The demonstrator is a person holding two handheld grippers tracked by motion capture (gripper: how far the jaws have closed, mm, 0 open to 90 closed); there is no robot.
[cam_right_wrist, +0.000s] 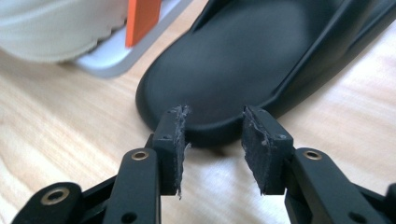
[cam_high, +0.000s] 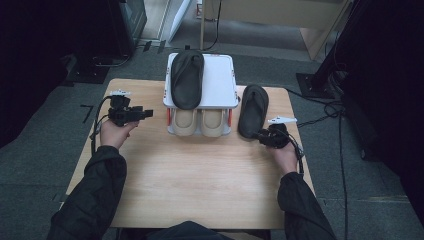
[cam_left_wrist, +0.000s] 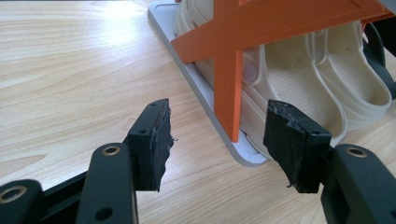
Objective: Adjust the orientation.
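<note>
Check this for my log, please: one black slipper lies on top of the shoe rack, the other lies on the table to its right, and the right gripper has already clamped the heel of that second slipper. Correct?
Not quite. The right gripper has not clamped the second black slipper: the right gripper view shows its jaws open, apart at the heel's edge. The rest holds: the high view shows the first black slipper on top of the shoe rack.

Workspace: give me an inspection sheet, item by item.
Surface: pale wooden table, front half bare.
Job's things: black rubber slipper flat on table right of white two-tier shoe rack; its mate, second black slipper, on top shelf; cream slipper pair on lower shelf.
Clutter: nothing seen.
Grippers: right gripper open, jaws at the table slipper's heel edge; left gripper open, apart from rack.
Cables: one trailing from each gripper; more on the floor at right.
Surroundings: grey carpet, dark stands.
</note>
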